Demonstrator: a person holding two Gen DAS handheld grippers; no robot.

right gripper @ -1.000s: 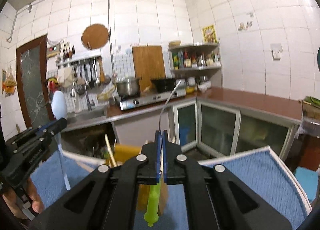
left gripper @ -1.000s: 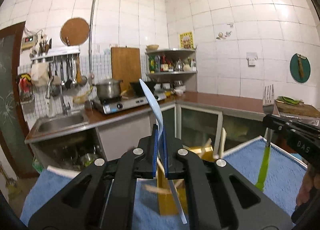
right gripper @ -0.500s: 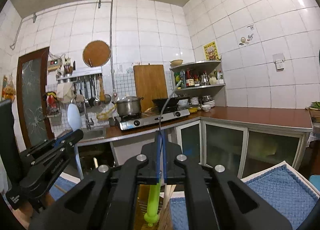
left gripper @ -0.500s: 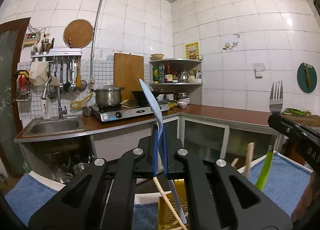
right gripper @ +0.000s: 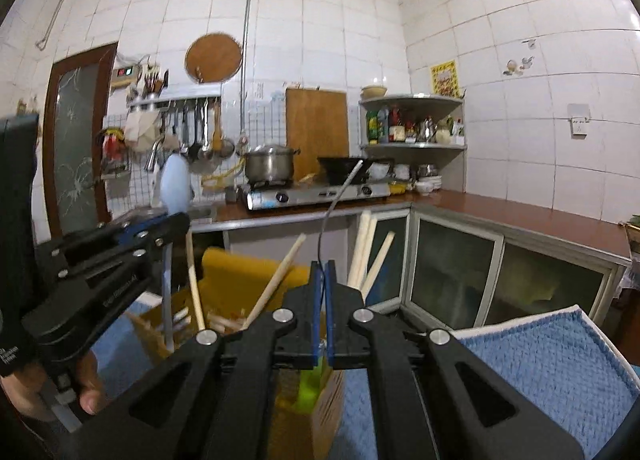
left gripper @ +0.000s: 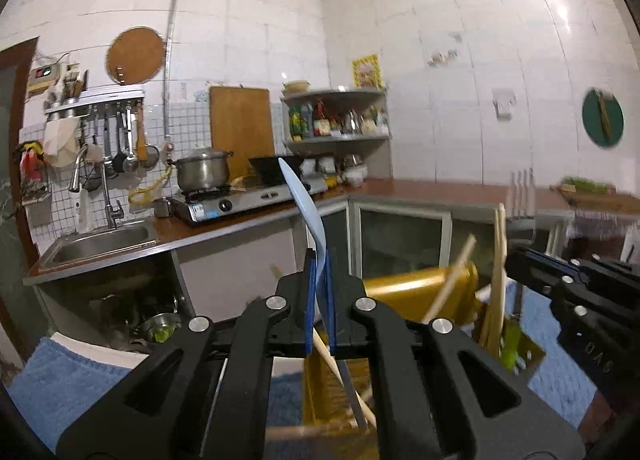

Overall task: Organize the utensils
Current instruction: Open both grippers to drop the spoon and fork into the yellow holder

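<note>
Both grippers level above holder, clamping spoon, fork.

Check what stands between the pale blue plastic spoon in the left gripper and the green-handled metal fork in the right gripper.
Wooden chopsticks, leaning in the yellow plastic holder; the right wrist view shows it.

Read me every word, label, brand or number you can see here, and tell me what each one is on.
"DAS": on the side of the right gripper, slightly blurred.
Print on the side of the left gripper: too blurred to read.
Yellow poster on the wall: too small to read.
Label on the front of the stove: blurred, unreadable.
Lit display on the wall box: too small to read.
</note>
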